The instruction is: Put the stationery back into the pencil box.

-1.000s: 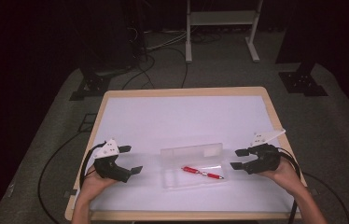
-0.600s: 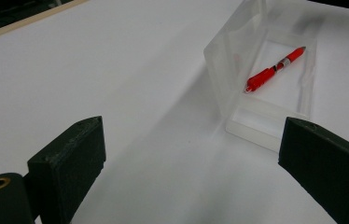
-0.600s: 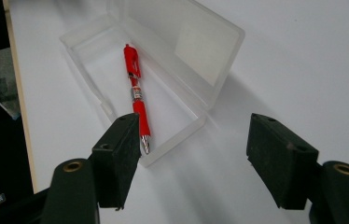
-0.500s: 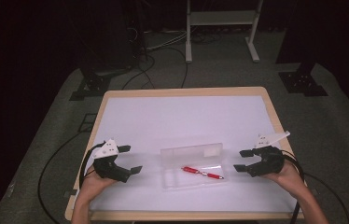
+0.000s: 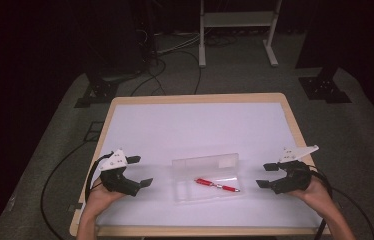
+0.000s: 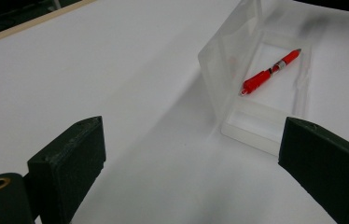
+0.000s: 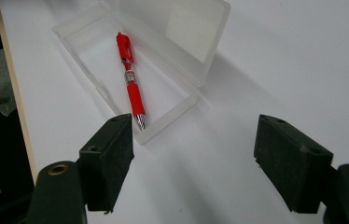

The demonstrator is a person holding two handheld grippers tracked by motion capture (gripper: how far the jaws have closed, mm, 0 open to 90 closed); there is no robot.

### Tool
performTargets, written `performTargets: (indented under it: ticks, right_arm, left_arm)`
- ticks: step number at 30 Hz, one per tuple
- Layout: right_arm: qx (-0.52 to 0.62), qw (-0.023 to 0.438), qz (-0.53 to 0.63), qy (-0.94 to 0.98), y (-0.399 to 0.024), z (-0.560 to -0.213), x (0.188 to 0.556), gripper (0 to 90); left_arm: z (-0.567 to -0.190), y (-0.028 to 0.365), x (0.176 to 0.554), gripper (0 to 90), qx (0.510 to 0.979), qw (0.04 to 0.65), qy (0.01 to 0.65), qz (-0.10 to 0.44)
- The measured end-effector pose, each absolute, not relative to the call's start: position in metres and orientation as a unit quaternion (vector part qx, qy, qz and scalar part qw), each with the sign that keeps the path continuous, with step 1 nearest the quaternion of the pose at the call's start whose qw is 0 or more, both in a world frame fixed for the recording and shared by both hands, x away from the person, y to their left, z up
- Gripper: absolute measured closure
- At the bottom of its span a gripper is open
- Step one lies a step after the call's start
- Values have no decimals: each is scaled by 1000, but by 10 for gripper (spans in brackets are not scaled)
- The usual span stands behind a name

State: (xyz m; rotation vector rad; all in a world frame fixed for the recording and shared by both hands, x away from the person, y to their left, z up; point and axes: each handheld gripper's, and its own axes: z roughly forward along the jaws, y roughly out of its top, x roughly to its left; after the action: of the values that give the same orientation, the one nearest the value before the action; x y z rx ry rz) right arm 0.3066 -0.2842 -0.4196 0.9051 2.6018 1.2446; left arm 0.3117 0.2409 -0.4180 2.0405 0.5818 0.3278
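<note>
We've got the red pen (image 5: 217, 185) lying flat inside the clear plastic case (image 5: 185, 187), which sits open near the front-middle of the white table (image 5: 195, 130), lid (image 5: 205, 162) standing up along its far edge. Left gripper (image 5: 139, 171) hovers just left of the case, jaws spread wide w/ nothing between them; right gripper (image 5: 267, 175) sits near the case's right end, jaws also spread and empty — they've just been opening, nothing caught in them. Our guess: next step is either shutting the lid or lifting the pen out. Risks as we see them: the case is light, see-through plastic on a smooth top, so a push from one side only would prob. slide or spin it instead of closing it; we'd want the other gripper bracing it. The lid looks upright, not folded back, so a nudge could drop it shut on a jaw reaching in. The pen is thin and round, lying low between the case walls — wide jaws coming in at an angle may hit the rim first, tip the case, or roll the pen away. Clear walls are also hard to judge in the gripper views, so misjudged depth is a real chance.
</note>
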Motion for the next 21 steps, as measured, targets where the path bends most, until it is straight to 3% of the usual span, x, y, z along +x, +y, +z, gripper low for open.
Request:
performTargets:
  ticks: [21]
  right_arm:
    - [323, 66, 408, 851, -303, -428, 291, 265]
  left_arm:
    - [-416, 239, 308, 69, 836, 478, 235, 134]
